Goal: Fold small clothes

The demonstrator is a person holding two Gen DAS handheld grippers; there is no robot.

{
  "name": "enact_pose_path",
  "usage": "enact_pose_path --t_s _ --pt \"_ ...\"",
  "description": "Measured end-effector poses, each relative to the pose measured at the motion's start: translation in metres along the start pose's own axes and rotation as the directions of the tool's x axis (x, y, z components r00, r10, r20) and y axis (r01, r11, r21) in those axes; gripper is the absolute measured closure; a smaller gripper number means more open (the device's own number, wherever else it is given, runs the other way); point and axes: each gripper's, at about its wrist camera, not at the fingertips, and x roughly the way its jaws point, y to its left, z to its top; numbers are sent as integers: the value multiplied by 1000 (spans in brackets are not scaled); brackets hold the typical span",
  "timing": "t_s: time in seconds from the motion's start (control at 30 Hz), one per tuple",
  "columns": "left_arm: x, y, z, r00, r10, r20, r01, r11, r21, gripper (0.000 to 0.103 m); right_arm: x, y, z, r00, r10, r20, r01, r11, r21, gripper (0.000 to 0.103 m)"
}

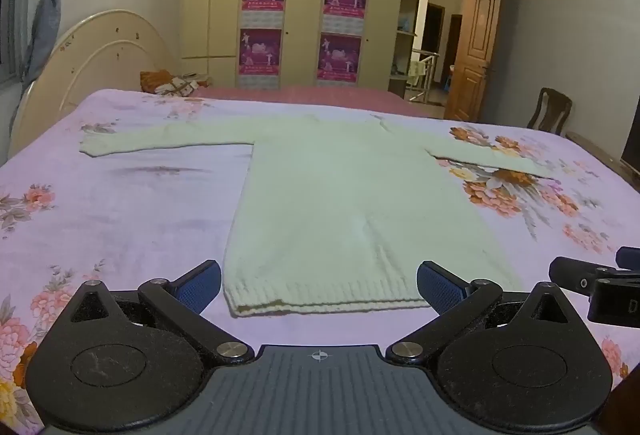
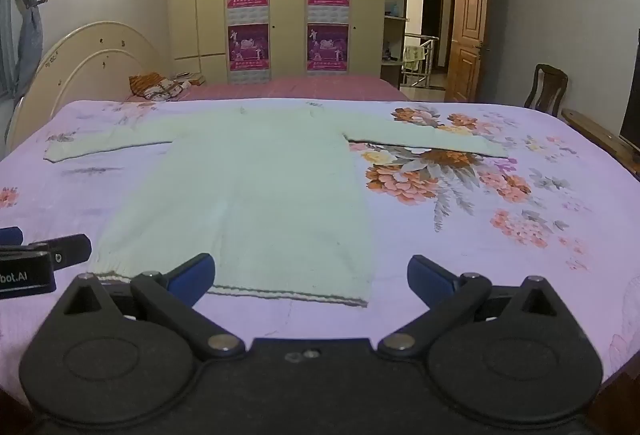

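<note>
A pale cream knitted sweater (image 1: 344,211) lies flat on the bed, sleeves spread to both sides, ribbed hem nearest me. My left gripper (image 1: 318,285) hangs open just above the hem, nothing between its blue pads. In the right wrist view the same sweater (image 2: 256,195) fills the middle. My right gripper (image 2: 310,277) is open too, over the hem's right corner, holding nothing. Each gripper's black body shows at the other view's edge: the right gripper (image 1: 600,287) in the left wrist view and the left gripper (image 2: 36,263) in the right wrist view.
The bed wears a lilac floral sheet (image 1: 120,203) with an orange flower print (image 2: 420,175) right of the sweater. A curved cream headboard (image 1: 100,55) stands at the left. Pillows and bedding (image 1: 168,83) lie beyond. A dark chair (image 2: 548,87) and open wooden door (image 2: 468,31) are at the right.
</note>
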Motion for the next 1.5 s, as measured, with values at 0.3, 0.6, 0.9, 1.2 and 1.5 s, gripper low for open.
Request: enact_pose_path --t_s 0.3,0.6,0.9,1.2,1.5 --pt "-2 -2 2 1000 -4 -22 4 1000 11 0 -2 -3 0 1000 4 -2 -4 1000 1 1" --pt "-2 -4 0 1000 -2 -24 2 1000 18 0 -7 -5 -3 1000 -11 -1 11 1000 10 1" --pt "-2 -5 1 1000 -5 -22 6 1000 28 0 -11 -4 -4 1000 -16 5 16 1000 22 1" --pt "-4 -4 0 1000 -7 -26 8 999 34 0 -11 -6 -4 1000 -15 5 15 1000 22 1" --pt "-2 -4 0 1000 -3 -29 4 999 35 0 -11 -5 -4 1000 -15 5 15 1000 21 1"
